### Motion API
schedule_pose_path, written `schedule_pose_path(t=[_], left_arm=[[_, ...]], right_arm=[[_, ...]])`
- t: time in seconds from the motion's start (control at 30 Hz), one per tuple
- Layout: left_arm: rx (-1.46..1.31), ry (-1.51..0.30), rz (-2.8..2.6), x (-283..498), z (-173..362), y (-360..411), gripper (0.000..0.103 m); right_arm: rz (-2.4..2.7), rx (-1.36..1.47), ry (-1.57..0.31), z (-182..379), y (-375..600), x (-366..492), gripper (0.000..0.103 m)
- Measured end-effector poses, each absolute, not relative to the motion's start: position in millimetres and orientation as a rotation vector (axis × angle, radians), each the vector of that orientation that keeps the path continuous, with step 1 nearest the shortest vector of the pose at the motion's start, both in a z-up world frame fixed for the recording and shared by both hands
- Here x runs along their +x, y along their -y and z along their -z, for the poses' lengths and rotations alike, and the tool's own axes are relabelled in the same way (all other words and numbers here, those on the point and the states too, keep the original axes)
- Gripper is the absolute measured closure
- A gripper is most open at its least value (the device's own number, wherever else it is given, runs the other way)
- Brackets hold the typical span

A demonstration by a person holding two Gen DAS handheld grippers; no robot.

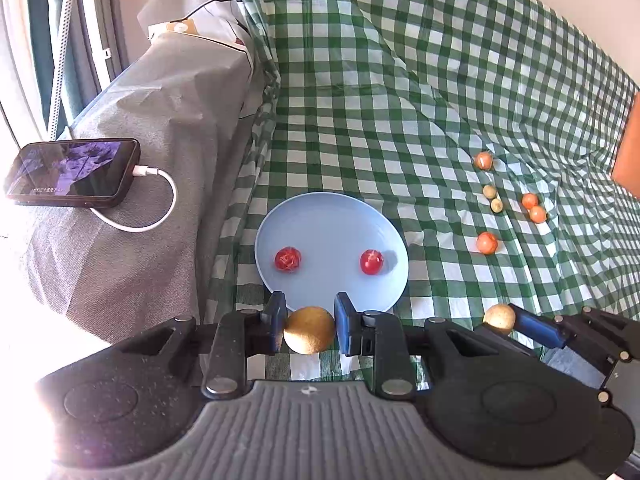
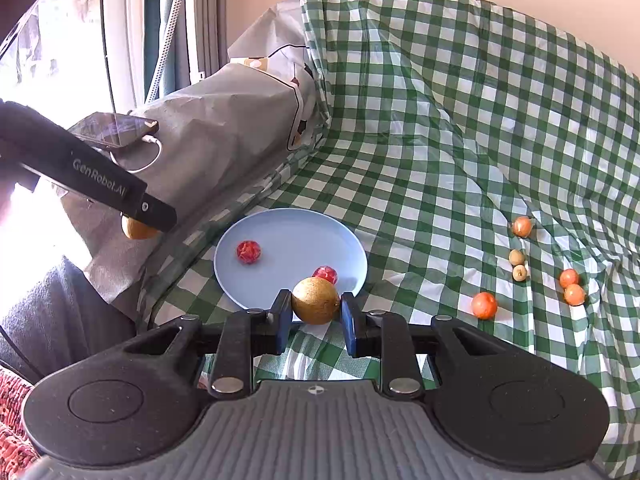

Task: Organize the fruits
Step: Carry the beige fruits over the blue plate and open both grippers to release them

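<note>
My left gripper (image 1: 310,318) is shut on a round tan fruit (image 1: 309,330) just before the near rim of a light blue plate (image 1: 332,220). Two red fruits (image 1: 287,259) (image 1: 371,262) lie on the plate. My right gripper (image 2: 315,300) is shut on a second tan fruit (image 2: 316,300), over the plate's (image 2: 292,232) near right rim. That fruit (image 1: 499,317) also shows at the lower right of the left wrist view. Several orange fruits (image 2: 484,305) and two small pale fruits (image 2: 516,257) lie loose on the checked cloth to the right.
The green-and-white checked cloth (image 1: 400,100) rises in folds at the back. Left of the plate a phone (image 1: 72,172) with a white cable lies on a grey covered surface, beside a grey paper bag (image 1: 192,64). An orange object (image 1: 628,152) sits at the right edge.
</note>
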State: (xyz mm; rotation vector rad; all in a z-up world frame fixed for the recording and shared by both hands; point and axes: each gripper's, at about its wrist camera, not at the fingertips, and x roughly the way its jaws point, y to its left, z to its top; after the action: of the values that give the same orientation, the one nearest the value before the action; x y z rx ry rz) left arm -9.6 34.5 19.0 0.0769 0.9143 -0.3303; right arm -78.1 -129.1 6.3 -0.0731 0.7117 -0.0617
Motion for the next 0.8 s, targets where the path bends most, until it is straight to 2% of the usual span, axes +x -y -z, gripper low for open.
schedule_pose_path(t=[0.8], left_arm=[[0.067,-0.93,0.32,16.9,-8.6,-24.6,0.074]], right_arm=[[0.059,-0.063,-0.76,5.4,138.3,-60.6,0.076]])
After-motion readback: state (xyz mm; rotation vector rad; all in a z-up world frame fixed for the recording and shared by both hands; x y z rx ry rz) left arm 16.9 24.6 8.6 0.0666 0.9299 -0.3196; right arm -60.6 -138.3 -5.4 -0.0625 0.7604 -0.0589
